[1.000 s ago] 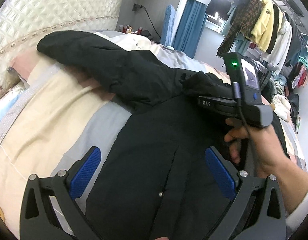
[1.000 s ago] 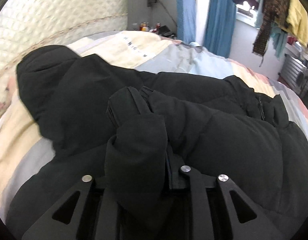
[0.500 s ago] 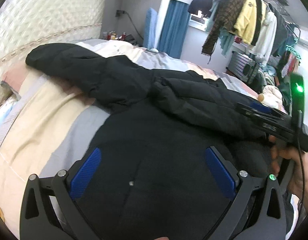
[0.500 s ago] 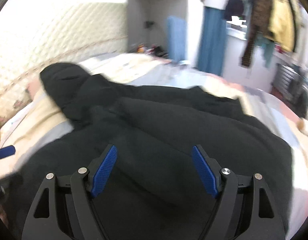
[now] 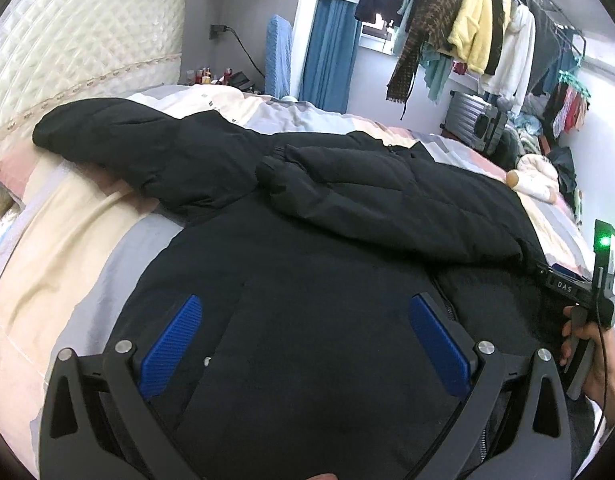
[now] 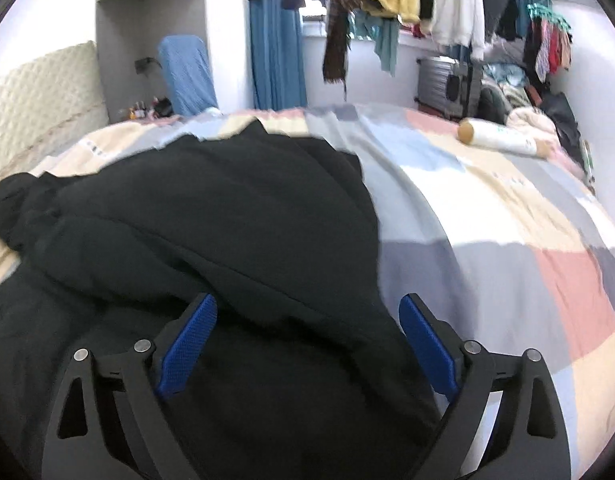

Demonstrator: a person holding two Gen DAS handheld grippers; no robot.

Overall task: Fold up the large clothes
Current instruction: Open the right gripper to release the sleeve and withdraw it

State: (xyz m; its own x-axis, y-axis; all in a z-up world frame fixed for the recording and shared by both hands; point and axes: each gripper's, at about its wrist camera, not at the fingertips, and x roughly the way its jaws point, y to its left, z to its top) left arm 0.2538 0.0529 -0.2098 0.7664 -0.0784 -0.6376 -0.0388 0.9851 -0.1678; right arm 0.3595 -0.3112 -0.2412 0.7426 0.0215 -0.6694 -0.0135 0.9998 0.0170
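A large black puffer jacket (image 5: 307, 248) lies spread on the bed. One sleeve (image 5: 387, 196) is folded across its body; the other sleeve (image 5: 127, 140) stretches out to the far left. My left gripper (image 5: 305, 340) is open and empty above the jacket's near part. My right gripper (image 6: 307, 344) is open and empty over the jacket's right edge (image 6: 235, 232); its body also shows at the right of the left wrist view (image 5: 579, 292).
The bed has a patchwork cover (image 6: 507, 240) with a quilted headboard (image 5: 67, 64) at the left. A white cylinder (image 6: 503, 142) lies on the bed's far right. Hanging clothes (image 5: 467, 28) and a suitcase (image 5: 471, 120) stand beyond.
My right gripper let go of the sleeve, opened, and drew back to the jacket's right side. The sleeve now lies folded across the jacket body.
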